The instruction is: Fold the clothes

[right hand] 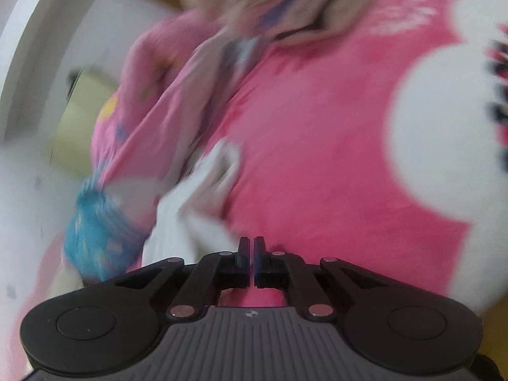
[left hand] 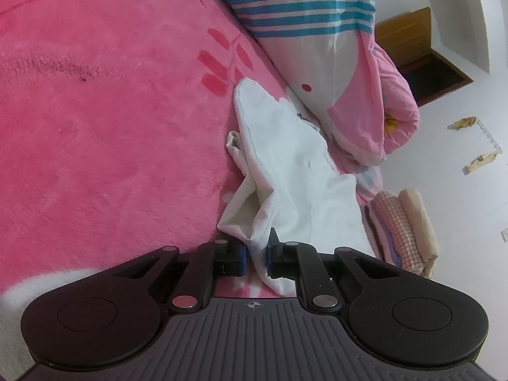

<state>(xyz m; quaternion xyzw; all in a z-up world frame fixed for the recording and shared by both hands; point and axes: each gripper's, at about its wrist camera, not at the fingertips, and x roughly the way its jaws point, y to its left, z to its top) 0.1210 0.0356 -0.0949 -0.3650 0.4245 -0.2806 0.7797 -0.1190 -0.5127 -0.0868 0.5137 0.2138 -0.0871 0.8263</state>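
Tongs [left hand: 255, 258] level, clamping white garment [left hand: 285, 171]

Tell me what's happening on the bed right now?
A person is folding clothes on a pink blanket with two handheld grippers. The left gripper is shut on an edge of a white garment, which trails away crumpled toward a striped quilt. The right gripper is shut and empty over the blanket; its view is blurred. A stack of folded clothes sits at the bed's edge, past the garment.
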